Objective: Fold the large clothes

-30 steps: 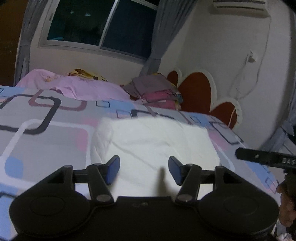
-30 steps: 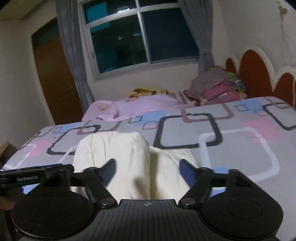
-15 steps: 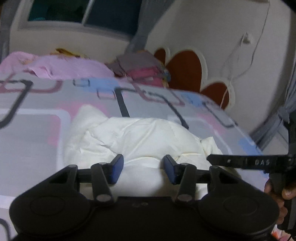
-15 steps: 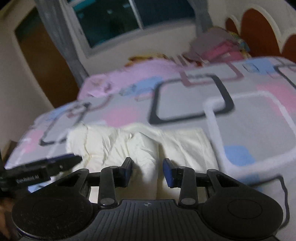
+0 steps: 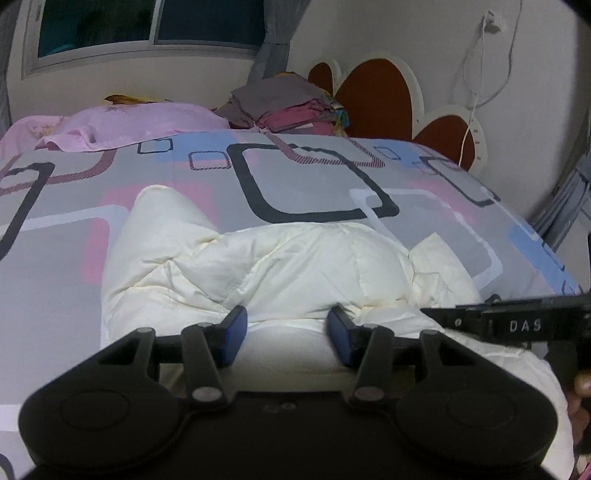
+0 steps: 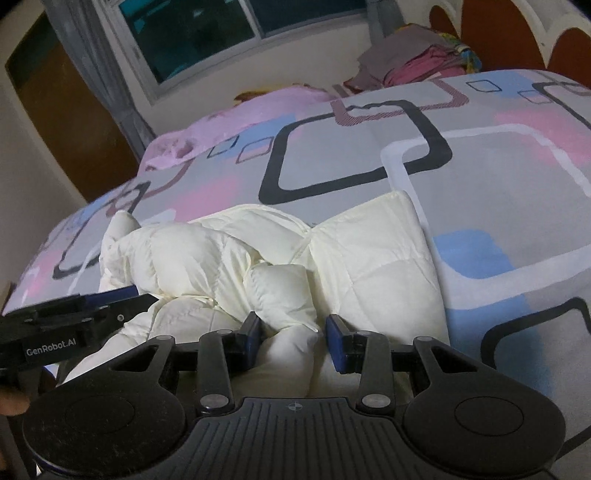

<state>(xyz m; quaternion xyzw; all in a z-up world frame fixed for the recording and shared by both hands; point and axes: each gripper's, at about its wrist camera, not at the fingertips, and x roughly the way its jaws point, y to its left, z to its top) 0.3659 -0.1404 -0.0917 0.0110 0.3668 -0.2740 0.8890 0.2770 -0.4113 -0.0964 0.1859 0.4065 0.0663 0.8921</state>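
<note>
Both grippers lower since before; right gripper point(image 6: 291, 338) jaws closing on jacket point(image 6: 280, 288)

A big bed point(image 5: 303, 184) fills the room, and its cover is grey with pink, blue and dark squares. Behind the bed is a dark window point(image 5: 147, 22) with grey curtains point(image 5: 273, 40). At the head of the bed stands a red and white headboard point(image 5: 373, 99). Beside the headboard a white cord point(image 5: 476, 85) hangs on the pale wall. A brown door point(image 6: 55, 122) is left of the window.
</note>
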